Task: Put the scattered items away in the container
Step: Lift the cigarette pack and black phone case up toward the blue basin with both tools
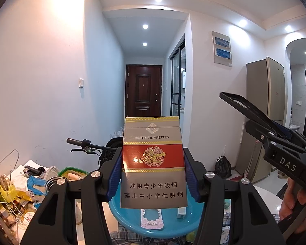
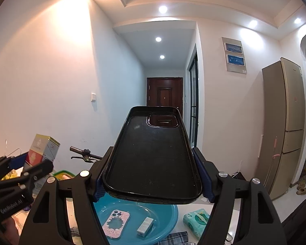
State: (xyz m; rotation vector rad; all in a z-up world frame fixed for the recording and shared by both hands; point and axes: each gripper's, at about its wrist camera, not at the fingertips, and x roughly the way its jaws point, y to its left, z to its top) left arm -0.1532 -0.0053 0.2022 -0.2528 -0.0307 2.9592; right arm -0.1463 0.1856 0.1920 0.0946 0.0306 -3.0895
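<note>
So my left claw is clamped on a cigarette pack, blue pads pressing both of its long sides, pack standing upright with the printed front facing my camera. My right claw is closed around a black phone case, pads squeezing its two long edges, hollow inside facing up and the camera cutout at the far end. Both are held up in the air over the blue basin, which sits on the white table below. Already lying in the basin: a pink phone case marked CUTE and a small white box, near each other but not touching. Just beside the basin on the right there's a green tissue pack, and some plaid cloth pokes out at the near edge. Over on the left of the table it's a pile of clutter, with wire hangers, yellow wrappers and a green-rimmed box. From the left camera I can see my right claw off to the side with the black case sticking out of it, and a bit of my hand underneath.
</note>
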